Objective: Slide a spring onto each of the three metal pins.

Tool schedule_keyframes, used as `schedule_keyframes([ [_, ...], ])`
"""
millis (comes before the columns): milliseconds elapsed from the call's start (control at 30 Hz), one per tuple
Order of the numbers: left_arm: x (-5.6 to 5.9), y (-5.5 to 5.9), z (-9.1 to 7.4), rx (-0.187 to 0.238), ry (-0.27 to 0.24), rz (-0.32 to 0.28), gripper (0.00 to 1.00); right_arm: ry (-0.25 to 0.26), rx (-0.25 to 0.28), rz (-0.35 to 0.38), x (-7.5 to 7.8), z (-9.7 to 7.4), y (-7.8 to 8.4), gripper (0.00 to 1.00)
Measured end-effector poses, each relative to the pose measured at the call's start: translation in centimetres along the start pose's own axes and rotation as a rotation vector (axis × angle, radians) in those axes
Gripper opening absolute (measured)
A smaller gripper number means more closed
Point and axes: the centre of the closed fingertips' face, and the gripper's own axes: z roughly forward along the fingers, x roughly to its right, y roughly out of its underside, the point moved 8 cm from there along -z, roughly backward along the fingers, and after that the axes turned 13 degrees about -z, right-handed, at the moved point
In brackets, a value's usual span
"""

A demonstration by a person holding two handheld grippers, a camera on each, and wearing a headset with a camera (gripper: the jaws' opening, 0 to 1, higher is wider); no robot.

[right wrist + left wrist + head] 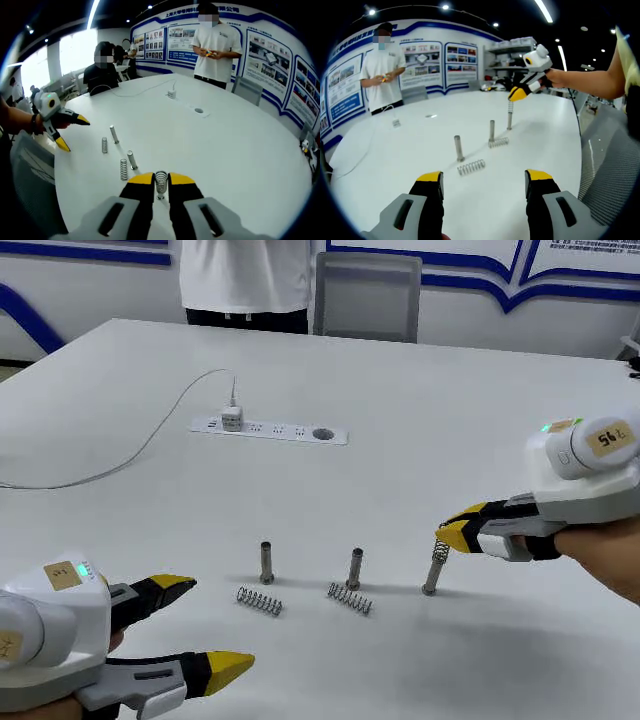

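Note:
Three short metal pins stand upright in a row on the white table: left pin (266,562), middle pin (354,568), right pin (432,577). One loose spring (259,600) lies in front of the left pin, another spring (349,598) in front of the middle pin. My right gripper (452,535) is shut on a third spring (440,552) (160,180), which sits over the top of the right pin. My left gripper (214,626) (484,176) is open at the near left, holding nothing, short of the pins (458,148).
A white power strip (270,429) with a plugged charger and a cable lies mid-table beyond the pins. A grey chair (367,295) and a standing person (245,280) are at the far edge. Another person (105,70) sits at the side.

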Motion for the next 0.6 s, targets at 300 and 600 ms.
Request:
schedule_keyframes([
  [300, -0.03, 0.13, 0.1, -0.003, 0.0, -0.001, 0.67, 0.0, -0.006, -0.01, -0.06, -0.04, -0.09, 0.12],
  [600, -0.09, 0.22, 0.09, -0.006, -0.002, -0.002, 0.67, 0.001, -0.004, -0.005, 0.08, -0.03, -0.08, 0.12],
])
